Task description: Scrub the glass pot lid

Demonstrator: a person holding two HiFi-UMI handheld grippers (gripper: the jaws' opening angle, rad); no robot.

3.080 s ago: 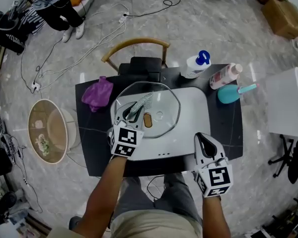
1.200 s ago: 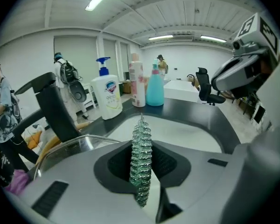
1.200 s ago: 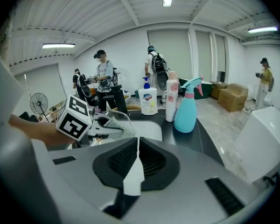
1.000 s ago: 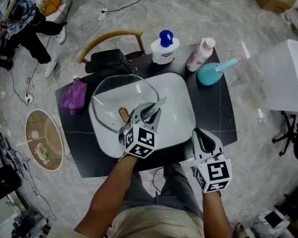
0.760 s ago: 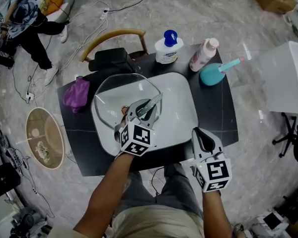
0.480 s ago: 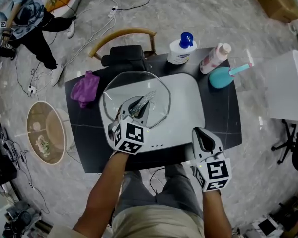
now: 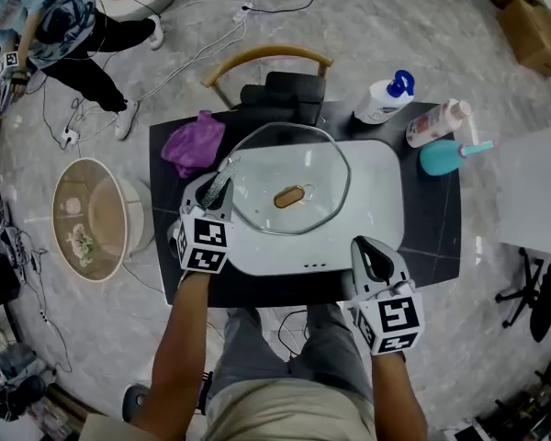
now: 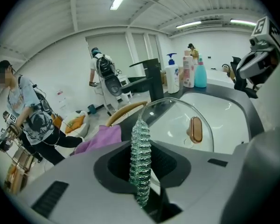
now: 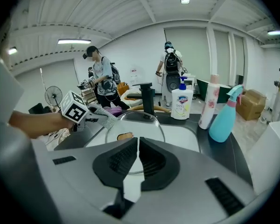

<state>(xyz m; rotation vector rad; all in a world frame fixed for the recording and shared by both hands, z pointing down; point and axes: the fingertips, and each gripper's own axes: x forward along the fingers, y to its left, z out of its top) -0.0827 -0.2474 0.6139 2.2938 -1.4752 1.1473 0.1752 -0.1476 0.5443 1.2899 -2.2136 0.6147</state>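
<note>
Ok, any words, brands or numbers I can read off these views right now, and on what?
Nothing reads clearly.
Label on the white pump bottle: blue, print too blurred to read.
On the pink bottle: pattern only, no legible print.
On the teal spray bottle: no label shows.
Markers on the left hand-held gripper and the right hand-held gripper: black-and-white squares, no letters.

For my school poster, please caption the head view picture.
Left hand-held gripper holds a silvery scrubber beside the glass pot lid lying in the sink.
</note>
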